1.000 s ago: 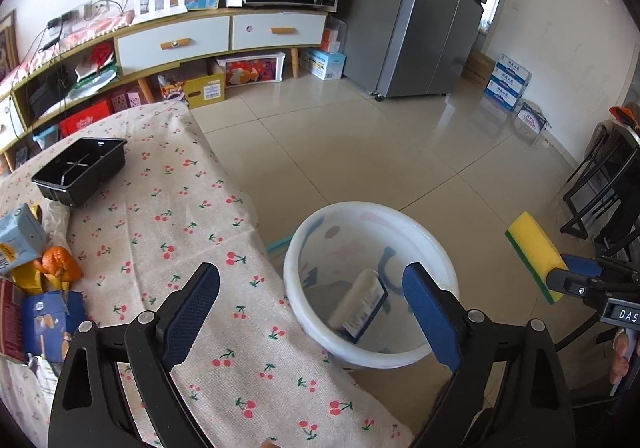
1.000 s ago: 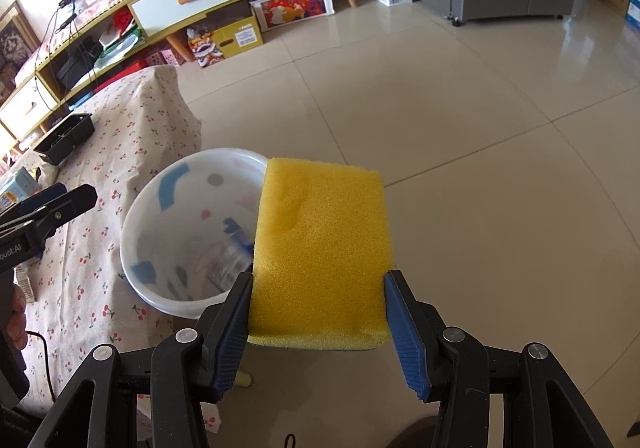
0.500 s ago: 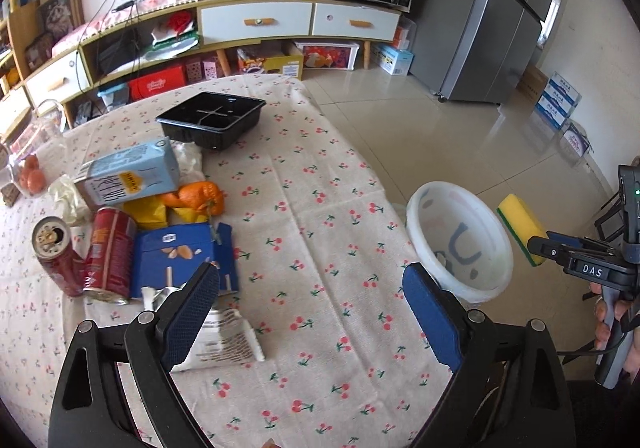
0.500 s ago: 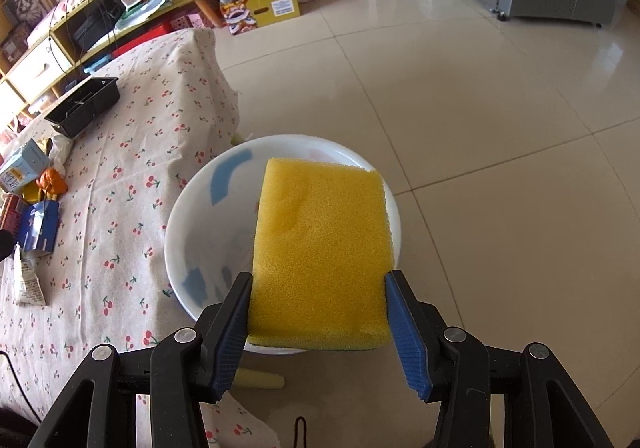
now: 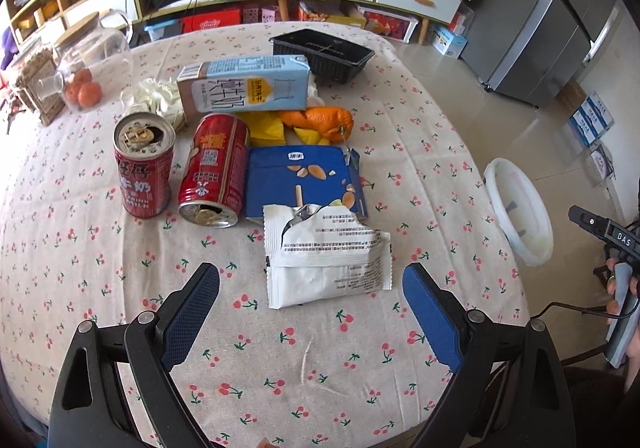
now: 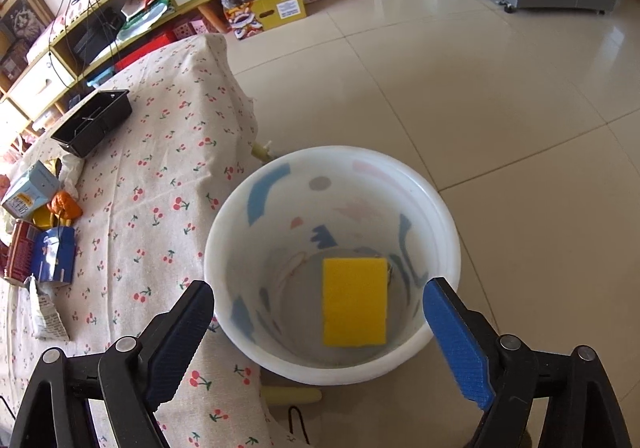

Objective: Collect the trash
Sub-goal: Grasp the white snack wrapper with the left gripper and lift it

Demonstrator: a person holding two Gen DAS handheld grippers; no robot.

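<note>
Left view: the left gripper is wide open over the table, with nothing in it. A torn white wrapper lies on the cloth just past its tips. Behind that sit a blue packet, two red cans, a milk carton, an orange peel and a black tray. The white bin stands on the floor beside the table.

Right view: the right gripper hangs over the bin. Its jaws are opening and hold nothing. The yellow sponge lies flat at the bottom of the bin.
</note>
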